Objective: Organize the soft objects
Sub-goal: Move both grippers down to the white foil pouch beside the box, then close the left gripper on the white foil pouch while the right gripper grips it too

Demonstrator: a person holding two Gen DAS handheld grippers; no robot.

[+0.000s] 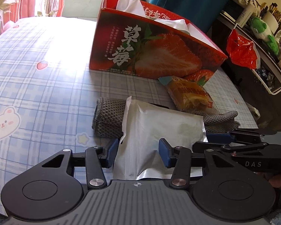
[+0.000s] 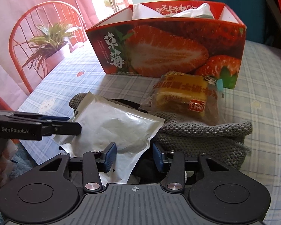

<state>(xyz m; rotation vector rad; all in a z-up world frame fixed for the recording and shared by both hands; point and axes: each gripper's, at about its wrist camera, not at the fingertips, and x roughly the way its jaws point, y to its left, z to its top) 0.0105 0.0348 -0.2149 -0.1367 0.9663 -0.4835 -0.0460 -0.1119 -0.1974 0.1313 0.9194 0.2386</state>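
The left tongs (image 1: 138, 152) sit nearest the lens, partly closed, blue pads astride the near end of the silver foil pouch (image 1: 159, 129), which puckers between them; the left pad touches the foil, but a firm pinch I cannot confirm. The right tongs (image 2: 134, 156) are likewise partly closed around the pouch's other near corner, pads close to the foil, contact uncertain.

From largest down: the bed (image 1: 37, 75) with its blue plaid sheet carries everything. At twelve o'clock stands the strawberry box (image 1: 149, 52), open-topped, white wrappings already inside. At the centre lies the grey knitted cloth (image 2: 196, 133). The pouch lies across the cloth's near side. The wrapped cake (image 2: 187, 97) rests at one o'clock from the pouch, on the cloth's far edge, just before the box.

This looks like the grasping step on the pouch, with both tongs. Next, judging by the box, the pads need to seat fully, then lift the pouch evenly towards twelve o'clock, clearing the cake and the box's front wall.
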